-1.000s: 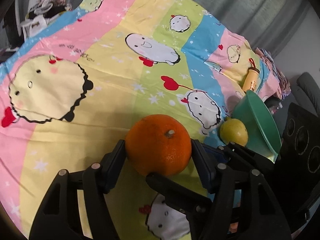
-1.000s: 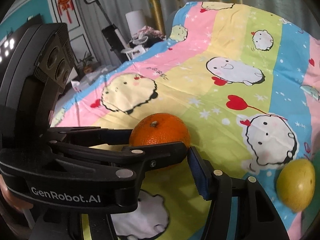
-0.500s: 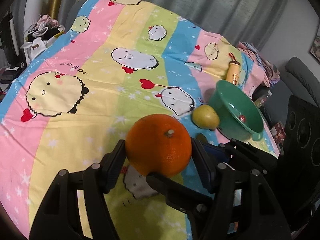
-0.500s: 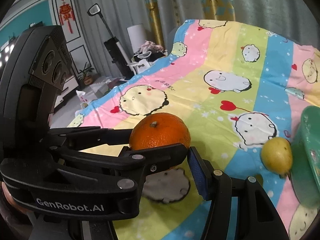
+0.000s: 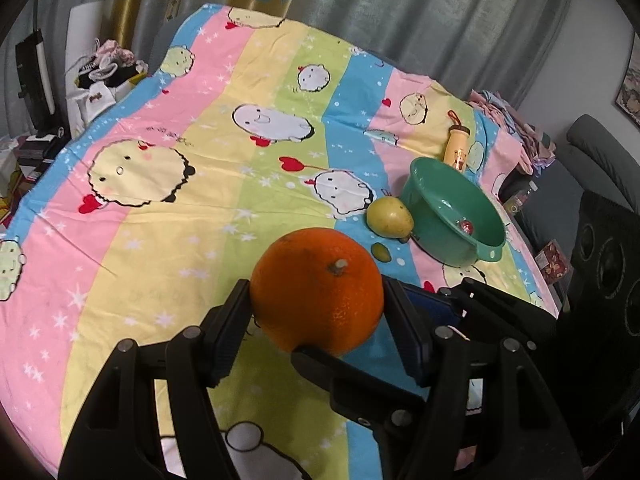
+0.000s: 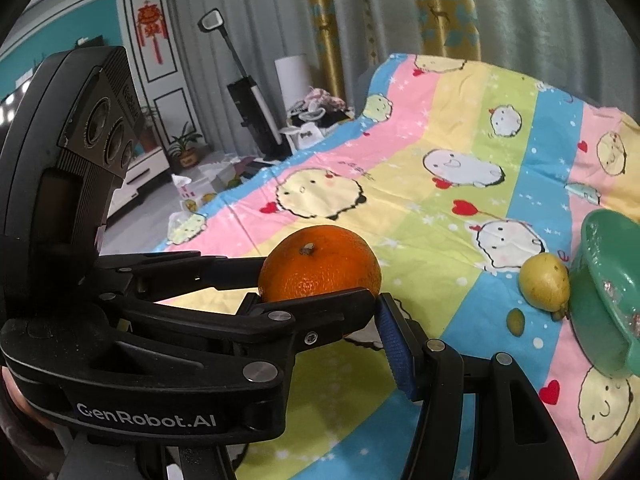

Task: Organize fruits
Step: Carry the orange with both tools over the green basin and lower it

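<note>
Orange fruit fills the lower middle of the left wrist view, clamped between both pads of the left tool and held clear above the bed. Its stem points up and slightly right. In the right wrist view the same orange sits left of centre, with the left tool's black fingers crossing in front of it.

The right tool shows one blue pad just right of the orange; its other finger is hidden behind the left tool, so whether it grips anything cannot be told.

Right of centre in the left view, a green bowl sits on the striped cartoon sheet, tilted, with a small round item inside. A yellow-green pear lies against the bowl's left side, and a small green fruit lies just below the pear. A yellow bottle stands beyond the bowl, toward the upper right. Grey curtains hang along the top of the frame.
</note>
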The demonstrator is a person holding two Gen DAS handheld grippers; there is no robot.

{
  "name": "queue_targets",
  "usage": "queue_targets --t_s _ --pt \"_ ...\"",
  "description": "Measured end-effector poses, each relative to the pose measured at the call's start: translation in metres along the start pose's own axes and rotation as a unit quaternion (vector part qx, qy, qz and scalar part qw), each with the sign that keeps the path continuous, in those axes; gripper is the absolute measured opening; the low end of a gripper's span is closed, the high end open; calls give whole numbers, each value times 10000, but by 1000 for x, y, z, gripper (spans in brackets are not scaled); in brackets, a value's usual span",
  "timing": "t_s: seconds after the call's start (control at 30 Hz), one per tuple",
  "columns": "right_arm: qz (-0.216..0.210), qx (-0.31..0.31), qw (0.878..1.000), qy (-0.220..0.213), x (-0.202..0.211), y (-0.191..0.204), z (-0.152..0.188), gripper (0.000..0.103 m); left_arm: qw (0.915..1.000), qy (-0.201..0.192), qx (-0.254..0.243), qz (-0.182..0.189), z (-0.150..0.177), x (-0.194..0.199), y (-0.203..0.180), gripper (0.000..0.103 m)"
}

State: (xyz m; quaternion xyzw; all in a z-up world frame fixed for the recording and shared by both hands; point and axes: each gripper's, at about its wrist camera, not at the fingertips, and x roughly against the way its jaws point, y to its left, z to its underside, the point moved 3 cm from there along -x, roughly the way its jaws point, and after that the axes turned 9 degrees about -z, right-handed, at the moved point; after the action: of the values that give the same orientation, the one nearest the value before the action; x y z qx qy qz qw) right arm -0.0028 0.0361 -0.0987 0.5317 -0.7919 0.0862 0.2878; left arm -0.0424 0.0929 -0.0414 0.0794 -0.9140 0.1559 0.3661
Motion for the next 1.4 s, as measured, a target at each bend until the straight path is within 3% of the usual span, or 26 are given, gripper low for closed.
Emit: queue_targets --t_s 0.3,0.57,1.03,1.23,1.4 --pt "30 85 9996 -278 32 7 1 60 9994 -203 -267 -72 1 25 -27 66" --pt "299 -133 9975 -624 72 -16 7 60 9974 -254 -638 216 -6 24 -74 66" --pt "1318 -761 9830 -1027 151 -99 26 60 9836 13 -1326 1224 -24 -23 -193 66" --pt "1538 -939 9766 -1174 166 -138 27 60 9783 179 -1464 1456 -43 -51 -224 67" --pt "1563 -988 9755 -1193 166 -169 18 58 9778 437 -1265 1612 -63 -80 -232 67"
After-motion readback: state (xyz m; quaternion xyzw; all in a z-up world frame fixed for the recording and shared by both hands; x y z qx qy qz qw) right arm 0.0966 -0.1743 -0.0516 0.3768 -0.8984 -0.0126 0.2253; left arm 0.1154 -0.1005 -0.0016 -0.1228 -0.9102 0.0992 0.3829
